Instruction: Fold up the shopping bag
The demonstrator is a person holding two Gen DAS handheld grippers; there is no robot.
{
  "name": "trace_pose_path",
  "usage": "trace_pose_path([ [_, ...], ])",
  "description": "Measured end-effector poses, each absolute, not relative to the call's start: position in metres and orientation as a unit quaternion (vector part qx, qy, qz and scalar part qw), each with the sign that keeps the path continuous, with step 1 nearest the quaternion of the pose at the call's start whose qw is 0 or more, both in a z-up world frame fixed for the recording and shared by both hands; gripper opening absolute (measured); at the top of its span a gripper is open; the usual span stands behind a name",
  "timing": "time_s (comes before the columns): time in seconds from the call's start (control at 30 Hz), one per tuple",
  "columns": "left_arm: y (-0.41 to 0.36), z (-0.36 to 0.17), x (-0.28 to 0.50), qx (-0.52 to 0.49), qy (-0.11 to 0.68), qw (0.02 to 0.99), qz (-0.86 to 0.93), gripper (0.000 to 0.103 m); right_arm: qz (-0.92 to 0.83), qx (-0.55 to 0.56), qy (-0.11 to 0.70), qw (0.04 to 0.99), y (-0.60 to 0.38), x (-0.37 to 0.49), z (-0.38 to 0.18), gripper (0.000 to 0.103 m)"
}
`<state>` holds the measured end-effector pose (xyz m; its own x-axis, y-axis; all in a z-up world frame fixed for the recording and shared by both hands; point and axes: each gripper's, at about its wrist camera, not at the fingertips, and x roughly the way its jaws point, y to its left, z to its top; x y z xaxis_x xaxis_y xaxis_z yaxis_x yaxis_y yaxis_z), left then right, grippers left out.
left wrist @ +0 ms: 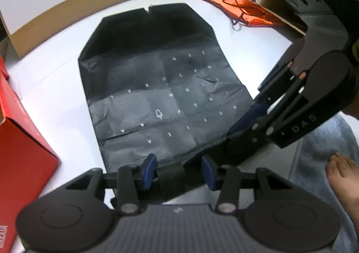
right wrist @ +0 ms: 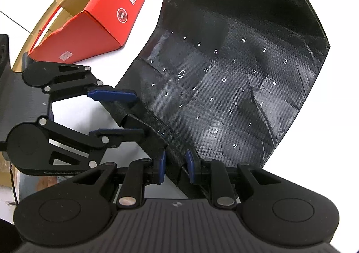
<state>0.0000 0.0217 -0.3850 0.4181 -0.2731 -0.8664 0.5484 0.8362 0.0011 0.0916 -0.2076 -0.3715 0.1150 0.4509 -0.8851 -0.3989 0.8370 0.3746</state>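
Item: black shopping bag [left wrist: 161, 86], woven, with scattered white letters and a small white emblem. It lies flat on the white floor [left wrist: 56, 86], long axis running straight away from you. The notched far end [left wrist: 148, 8] is well apart from both tools; the near hem, with its black webbing handle [right wrist: 154, 131], is right at them.

Item: left gripper [left wrist: 178, 168]. You hold it tilted steeply down over the near hem. Its blue pads [left wrist: 149, 170] stand apart with the dark hem and strap between them; whether they press the fabric cannot be told from either view.

Item: right gripper [right wrist: 176, 166]. Jaws drawn narrow, blue pads bearing on the webbing handle and hem from both sides; this reads as a grip on the bag's near edge. In the left wrist view it sits just beside the bag's near right corner.

Relation that matters: both tools are at the same short edge, side by side, left toward the middle and right toward the corner; the whole length of the bag extends forward from them. A lengthwise fold would likely mean carrying this near edge toward the notched end.

Adjacent: red carton [right wrist: 94, 21] near the bag's left side; orange drawstring bag [left wrist: 235, 3] beyond, to the far right. Neither touches the bag.
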Motion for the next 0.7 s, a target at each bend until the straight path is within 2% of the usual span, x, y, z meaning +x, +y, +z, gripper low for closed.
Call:
trace_pose_path([
  [0.2,0.021,-0.388,0.002,0.156,0.479,0.826,-0.253,0.05,0.281,0.011,0.598,0.751,-0.204,0.092,-0.371,0.024],
  [0.43,0.02,-0.391,0.006,0.158,0.482,0.823,-0.255,0.051,0.267,-0.062,0.566,0.778,-0.187,0.08,-0.364,0.028],
  [0.7,0.017,-0.394,0.003,0.149,0.487,0.821,-0.257,0.051,0.255,-0.12,0.534,0.798,-0.181,0.075,-0.356,0.027],
])
